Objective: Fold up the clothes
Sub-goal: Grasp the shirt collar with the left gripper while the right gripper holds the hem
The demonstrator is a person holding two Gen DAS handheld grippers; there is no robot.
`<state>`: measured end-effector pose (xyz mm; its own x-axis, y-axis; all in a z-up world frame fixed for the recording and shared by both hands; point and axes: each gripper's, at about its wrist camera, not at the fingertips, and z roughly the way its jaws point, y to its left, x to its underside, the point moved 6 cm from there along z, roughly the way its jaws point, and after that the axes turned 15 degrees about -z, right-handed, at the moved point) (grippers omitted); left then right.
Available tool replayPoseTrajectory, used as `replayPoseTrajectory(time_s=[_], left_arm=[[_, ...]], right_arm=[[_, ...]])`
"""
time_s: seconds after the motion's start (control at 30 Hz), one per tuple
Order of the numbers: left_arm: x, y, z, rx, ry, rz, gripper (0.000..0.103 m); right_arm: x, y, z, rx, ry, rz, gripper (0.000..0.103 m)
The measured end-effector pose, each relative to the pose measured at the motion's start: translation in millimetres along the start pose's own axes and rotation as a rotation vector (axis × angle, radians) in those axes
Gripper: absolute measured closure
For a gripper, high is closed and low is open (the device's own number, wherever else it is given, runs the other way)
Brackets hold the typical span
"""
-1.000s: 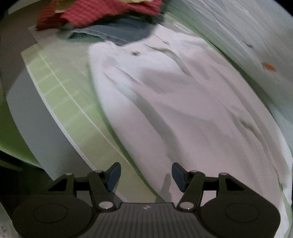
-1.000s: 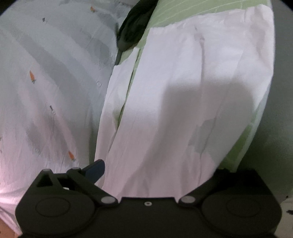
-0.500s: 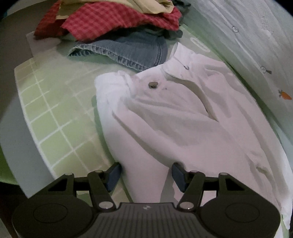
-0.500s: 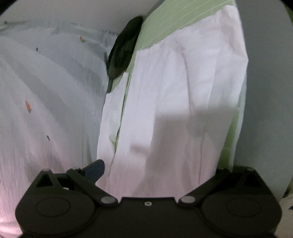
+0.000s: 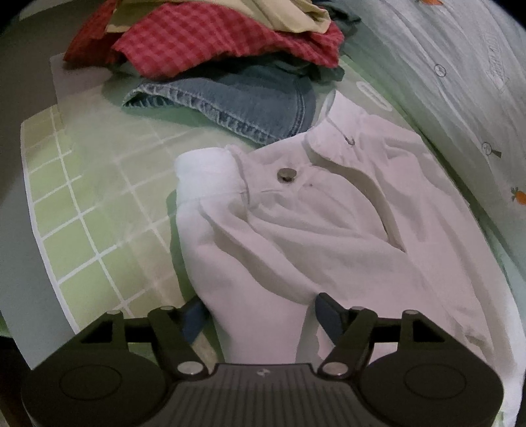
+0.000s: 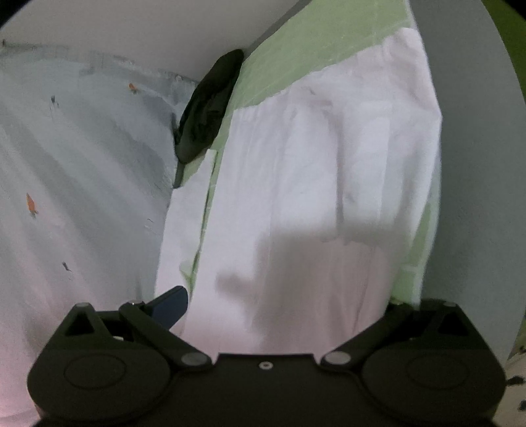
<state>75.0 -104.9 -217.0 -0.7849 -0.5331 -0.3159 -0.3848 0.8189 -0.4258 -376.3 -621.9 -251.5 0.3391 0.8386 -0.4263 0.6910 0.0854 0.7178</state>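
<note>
White trousers [image 5: 322, 236] with a dull metal button [image 5: 286, 174]. Pale green mat [image 5: 85, 210] with a white grid. Faded blue jeans [image 5: 250, 98]. Red checked shirt [image 5: 210, 39]. Beige cloth [image 5: 282, 16]. Pale sheet [image 6: 72, 170] dotted with orange carrots. Black cloth [image 6: 207, 108].

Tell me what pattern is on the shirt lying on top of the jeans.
The shirt has a red checked pattern, a small gingham-like grid, over the jeans. It shows best in the left wrist view.

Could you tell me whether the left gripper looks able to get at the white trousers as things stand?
Probably yes: the left gripper is open, with the white trousers already between its fingers.
</note>
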Motion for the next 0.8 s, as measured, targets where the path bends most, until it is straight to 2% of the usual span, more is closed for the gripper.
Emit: replayPoseTrajectory(time_s=[0.07,0.13,0.2,0.23,0.27,0.33,0.37,0.4,0.43,0.53,0.7,0.8], left_arm=[[1,1,0,0.007,-0.012,0.001,0.031],[1,2,-1,0.018,-0.024,-0.007,0.032],[1,3,-1,0.024,-0.03,-0.012,0.032],[1,3,-2,0.023,-0.032,-0.013,0.036],[1,4,-2,0.02,-0.032,-0.017,0.04],[-1,8,-4,0.02,-0.028,-0.033,0.061],[-3,13,-6,0.031,-0.024,-0.064,0.067],[-5,17,-8,0.042,-0.019,-0.097,0.082],[-7,22,-10,0.054,-0.015,-0.13,0.091],[-10,40,-22,0.099,-0.002,-0.27,0.096],[-4,51,-50,0.141,0.003,-0.405,0.098],[-6,36,-80,0.144,-0.053,-0.335,0.098]], right_arm=[[0,2,1,0.008,0.008,-0.022,0.004],[-1,0,2,0.03,0.012,-0.027,0.027],[-2,-13,3,0.054,0.025,0.02,0.069],[-3,-20,3,0.064,0.032,0.049,0.079],[-3,-27,3,0.075,0.039,0.077,0.095],[-3,-36,-1,0.068,0.038,0.113,0.099],[-3,-37,-3,0.067,0.04,0.107,0.099],[-3,-37,-6,0.068,0.045,0.089,0.1],[-4,-36,-9,0.07,0.05,0.072,0.1],[-8,-32,-23,0.032,0.027,0.057,0.1],[-29,-10,-46,-0.052,-0.031,-0.006,0.1],[-48,13,-54,-0.096,-0.047,-0.044,0.1]])
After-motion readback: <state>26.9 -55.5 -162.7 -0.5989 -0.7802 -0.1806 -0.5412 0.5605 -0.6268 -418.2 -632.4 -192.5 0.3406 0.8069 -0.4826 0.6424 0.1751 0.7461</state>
